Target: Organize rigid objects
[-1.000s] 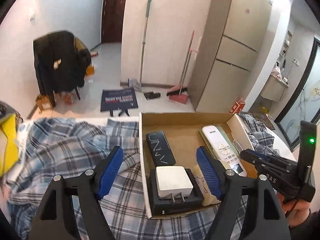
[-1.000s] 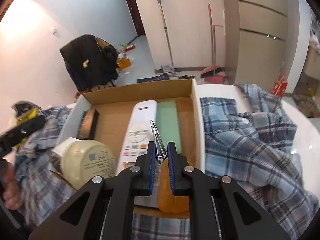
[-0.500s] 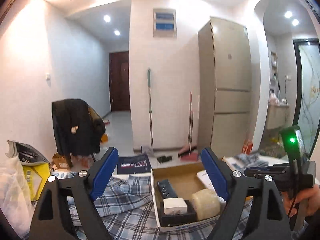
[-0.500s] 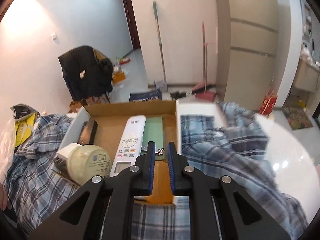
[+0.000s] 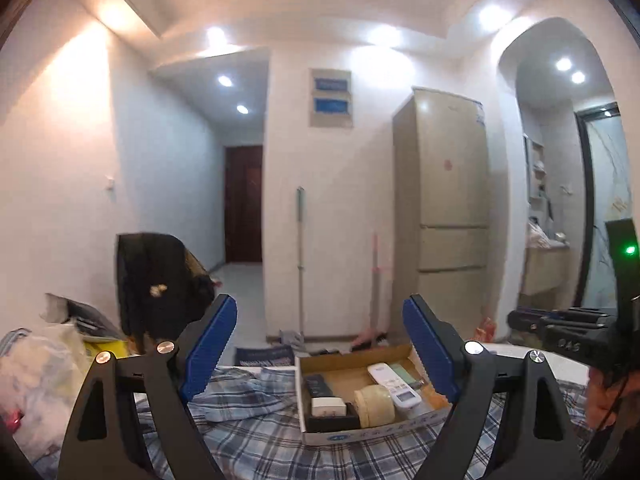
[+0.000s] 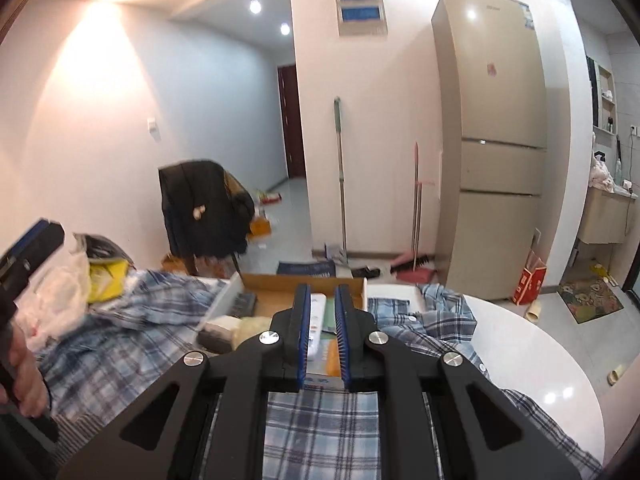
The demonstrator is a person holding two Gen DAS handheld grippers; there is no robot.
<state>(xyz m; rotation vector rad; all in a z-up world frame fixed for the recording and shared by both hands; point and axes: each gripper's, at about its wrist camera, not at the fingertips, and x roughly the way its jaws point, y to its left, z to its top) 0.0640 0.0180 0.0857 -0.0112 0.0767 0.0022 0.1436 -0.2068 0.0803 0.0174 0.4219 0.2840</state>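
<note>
Left gripper: the left gripper (image 5: 320, 350) fills the lower middle of the left wrist view, its blue pads (image 5: 210, 346) spread wide with nothing between them — it grips nothing.
Right gripper: the right gripper (image 6: 322, 334) sits at lower centre of the right wrist view, pads drawn close together with only a narrow gap; nothing is clamped there, and the box contents merely show through the gap.
Cardboard box: the open cardboard box (image 5: 360, 434) lies on the plaid cloth (image 5: 256, 436), lower centre-right of the left wrist view, seen between the left gripper's fingers.
Box contents: a white remote (image 5: 394, 385) lies lengthwise toward the right side, a green flat item (image 5: 403, 372) just beside it; a cream round tin (image 5: 375, 400) sits in front, touching the remote; a white adapter (image 5: 328, 406) rests on a black block (image 5: 332, 422) at the front left; a dark slim box (image 5: 316, 386) lies behind it.
Worktop: the white round worktop (image 6: 532, 364) shows bare at the lower right of the right wrist view — the cloth covers the rest.
Person: a hand (image 6: 26, 376) holding the other gripper's handle shows at the left edge of the right wrist view.
Background: a beige fridge (image 5: 448, 200) stands upper right, a mop (image 5: 301, 260) leaning on the wall left of it.
</note>
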